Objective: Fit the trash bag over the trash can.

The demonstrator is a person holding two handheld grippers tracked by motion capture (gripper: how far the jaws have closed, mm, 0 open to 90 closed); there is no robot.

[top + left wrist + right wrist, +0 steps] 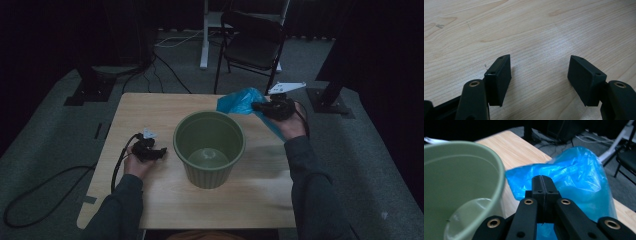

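No readable text, label, brand, number or sign anywhere. Bucket (209, 148): plain green, no markings. Blue bag (576, 172): unprinted plastic. Bench (536, 32): bare wood grain, a few small scuffs, no lettering. Jaws in both gripper views: plain black, with screw holes and brass rivets and no stamping to make out. High view too dim to read anything on the chair (252, 45) or the stands behind it.
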